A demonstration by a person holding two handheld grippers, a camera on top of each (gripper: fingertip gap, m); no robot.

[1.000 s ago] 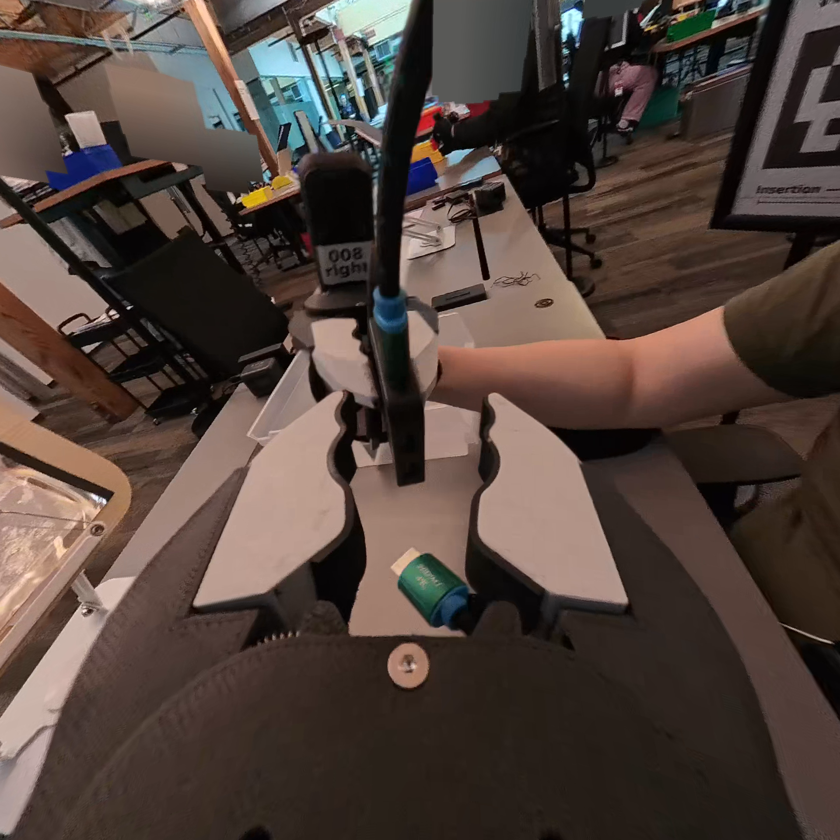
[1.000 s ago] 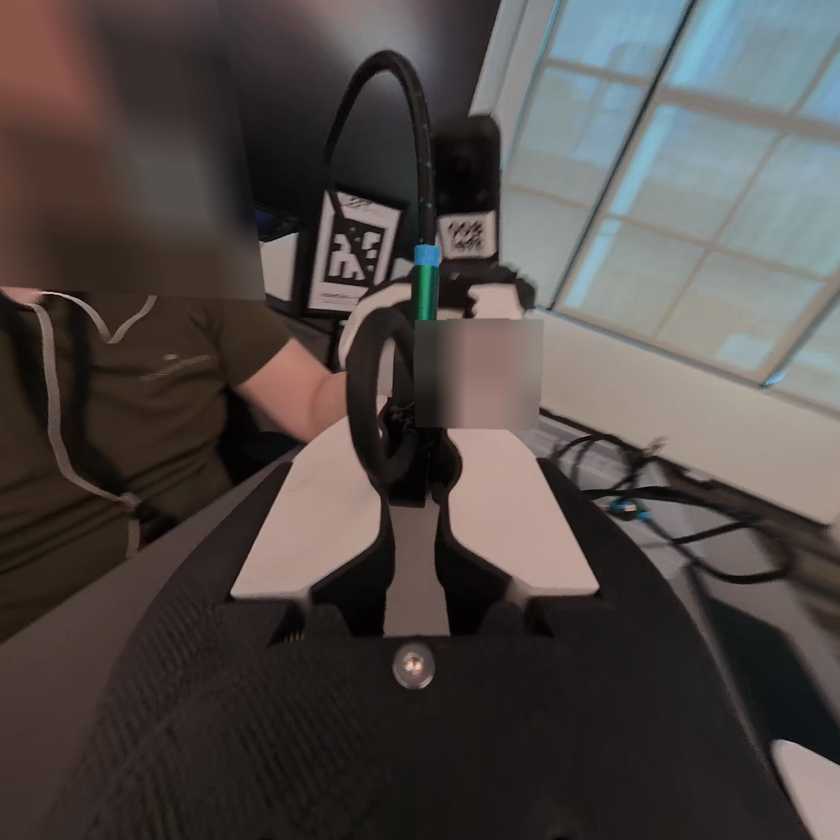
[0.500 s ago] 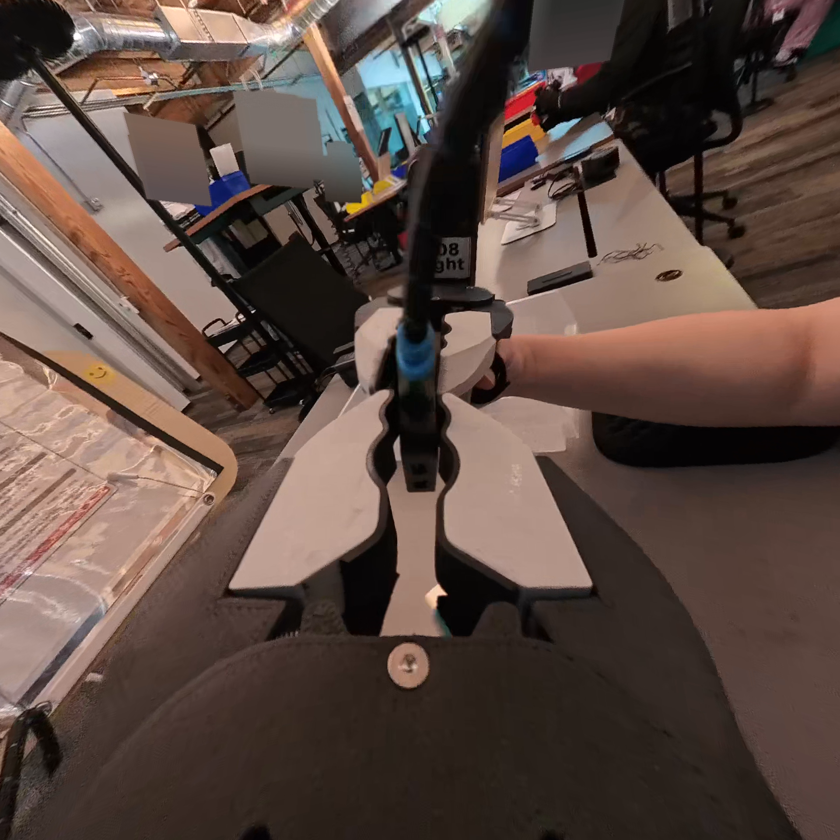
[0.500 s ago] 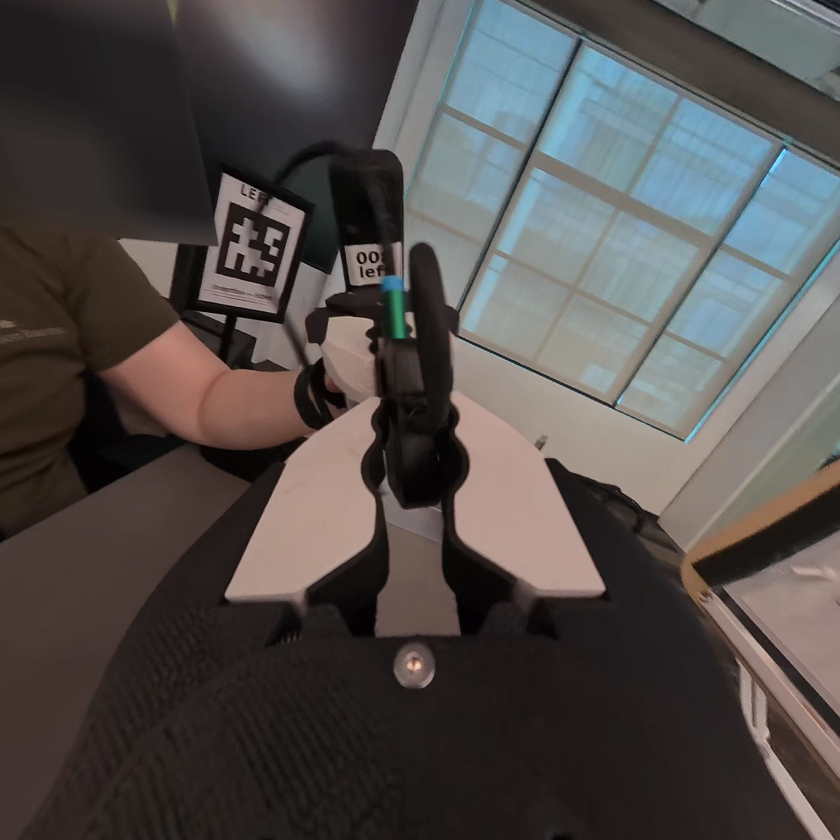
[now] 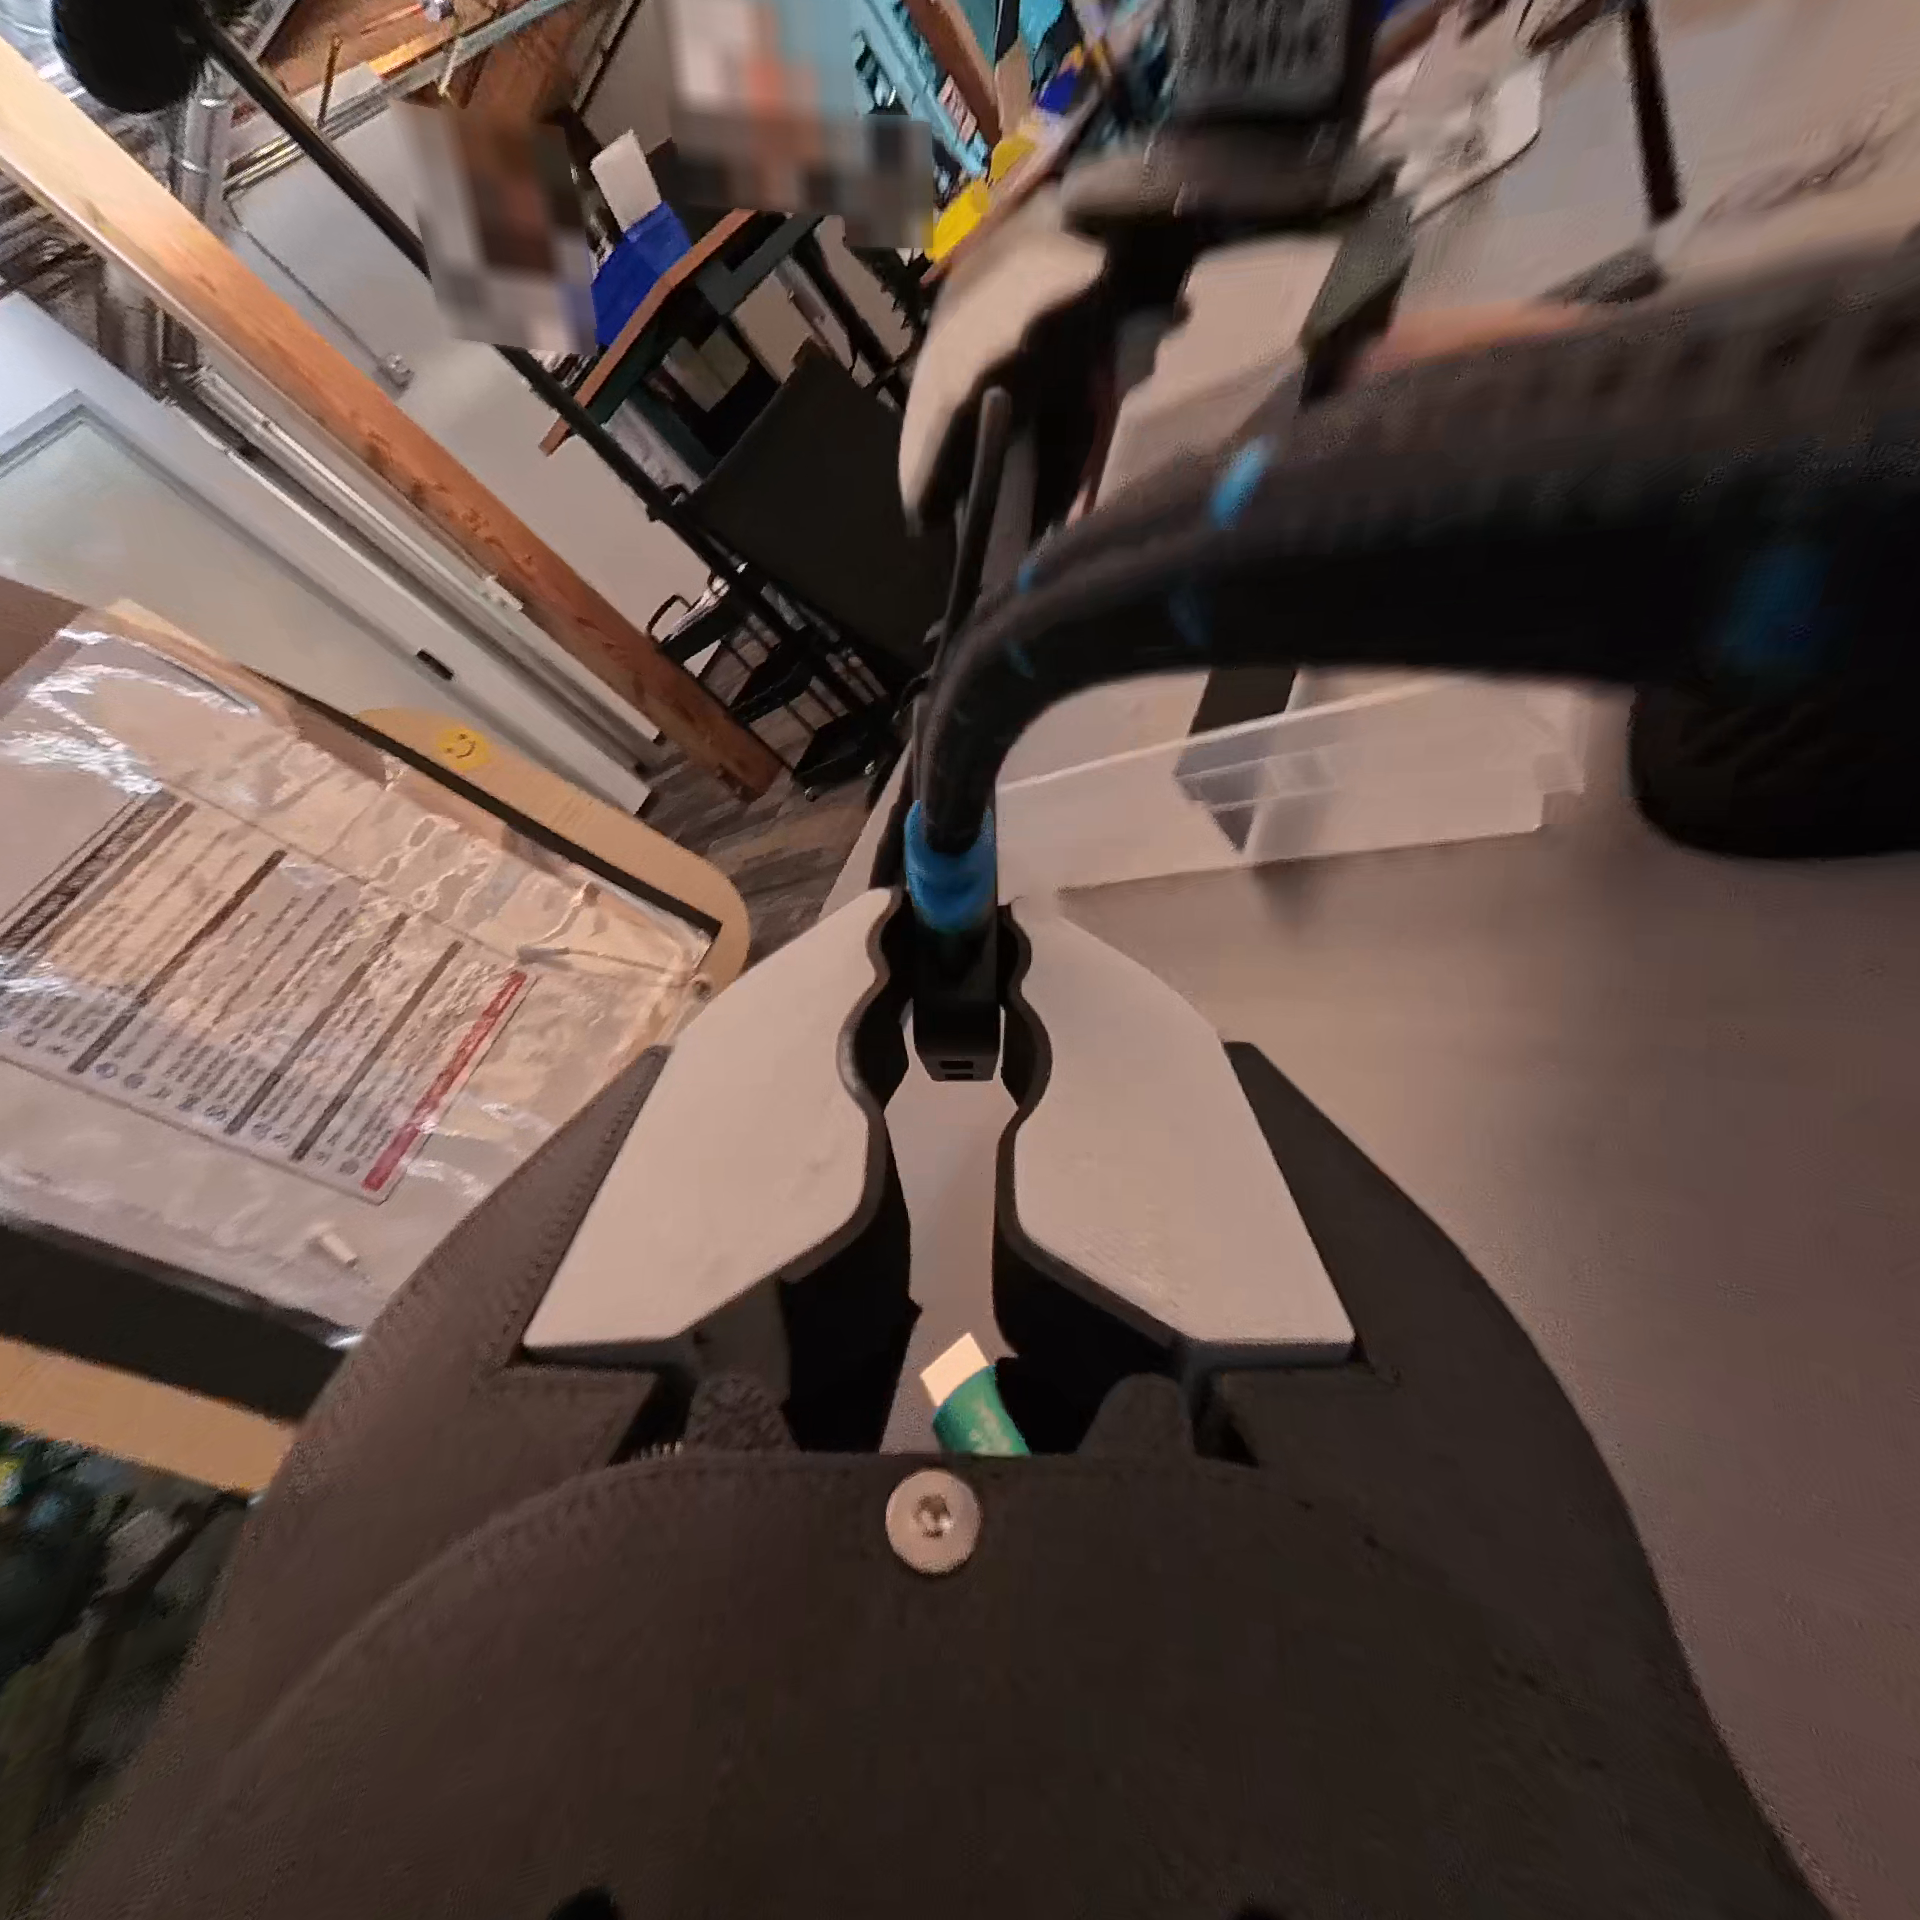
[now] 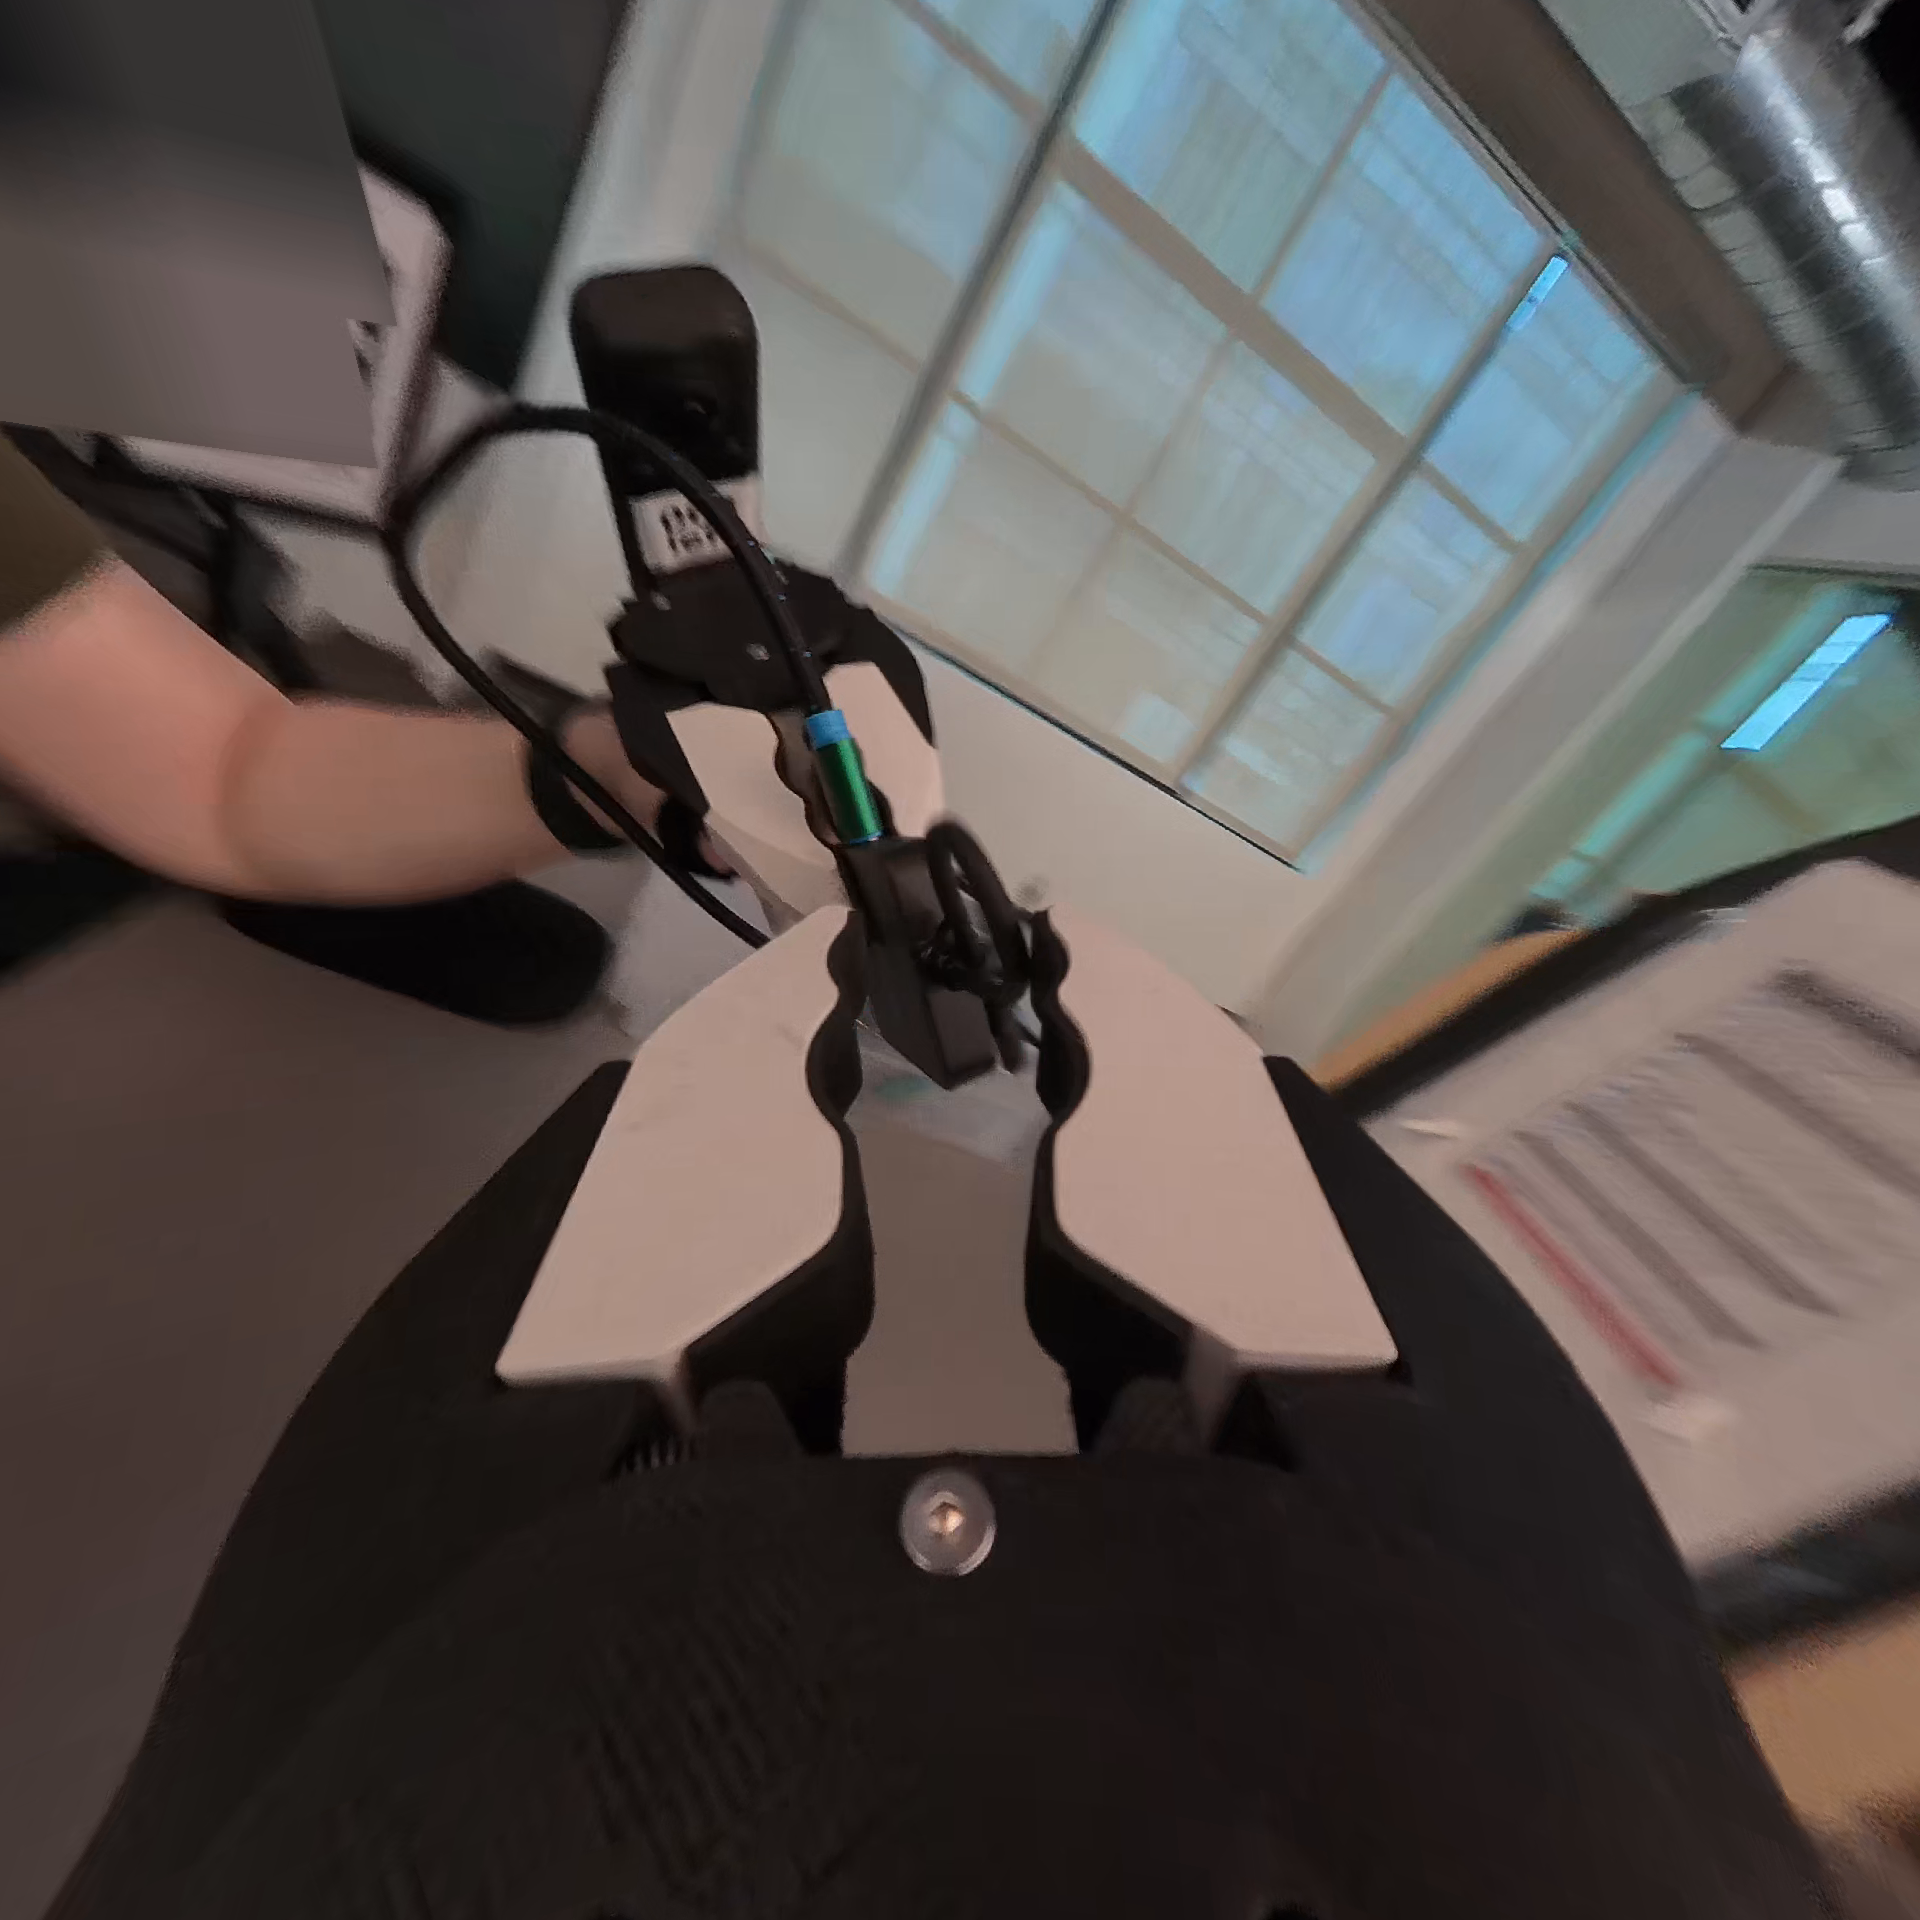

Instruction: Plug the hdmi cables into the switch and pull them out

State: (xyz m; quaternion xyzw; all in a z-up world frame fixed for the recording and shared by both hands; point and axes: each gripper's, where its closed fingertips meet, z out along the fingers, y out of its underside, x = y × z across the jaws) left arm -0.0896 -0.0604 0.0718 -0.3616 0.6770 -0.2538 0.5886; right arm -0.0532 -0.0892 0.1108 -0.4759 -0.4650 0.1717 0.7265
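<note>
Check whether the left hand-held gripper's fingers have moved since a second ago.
Yes. The left hand-held gripper has closed its fingers inward onto the black connector, narrowing the gap over the green plug lying on the table.

left gripper (image 5: 954, 997): now clamped on switch (image 5: 958, 1023) | right gripper (image 6: 948, 971): loosened, jaws wider

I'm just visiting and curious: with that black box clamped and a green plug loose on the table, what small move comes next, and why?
Probably the right gripper backs off toward the loose green plug on the table. The left gripper clamps the switch, one cable is in, and the right fingers stand apart from it.
</note>
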